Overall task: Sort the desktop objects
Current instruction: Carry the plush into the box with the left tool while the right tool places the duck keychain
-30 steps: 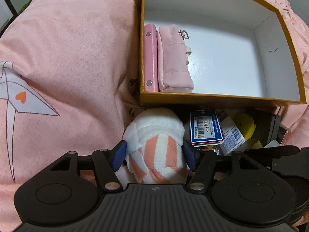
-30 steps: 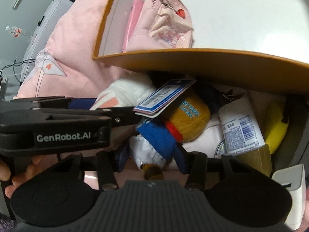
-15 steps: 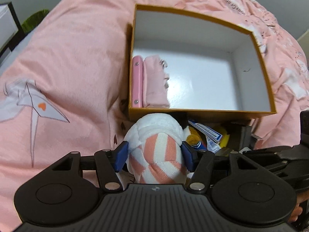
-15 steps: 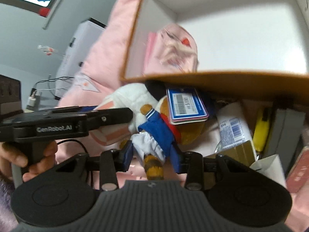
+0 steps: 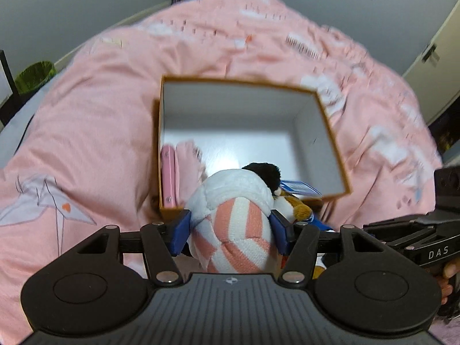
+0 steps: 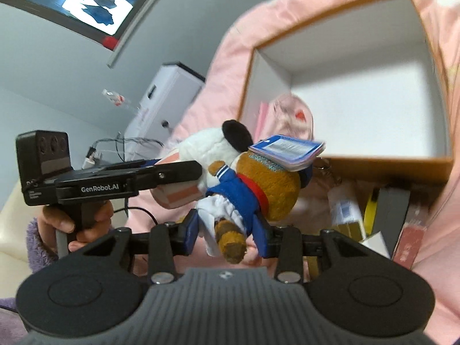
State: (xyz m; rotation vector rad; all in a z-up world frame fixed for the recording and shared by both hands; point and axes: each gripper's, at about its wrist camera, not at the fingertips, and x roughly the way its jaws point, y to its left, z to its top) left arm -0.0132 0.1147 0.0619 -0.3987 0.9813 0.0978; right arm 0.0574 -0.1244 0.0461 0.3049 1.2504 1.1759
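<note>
- Pink-and-white striped plush [image 5: 233,230] sits clamped between the blue pads of the left gripper [image 5: 230,231], held above the pink bedding [image 5: 86,143], just in front of the near wall of the box.
- Right gripper [image 6: 227,230] is closed on the brown plush in blue jacket [image 6: 258,189] (gripped at the legs); a blue paper tag [image 6: 287,151] lies on its head.
- Both plushes touch side by side.
- Orange-rimmed box [image 5: 333,132] with white inside holds a pink pouch [image 5: 187,166] and a pink case [image 5: 167,178] against its left wall.
- Loose items lie blurred below the box in the right wrist view.
</note>
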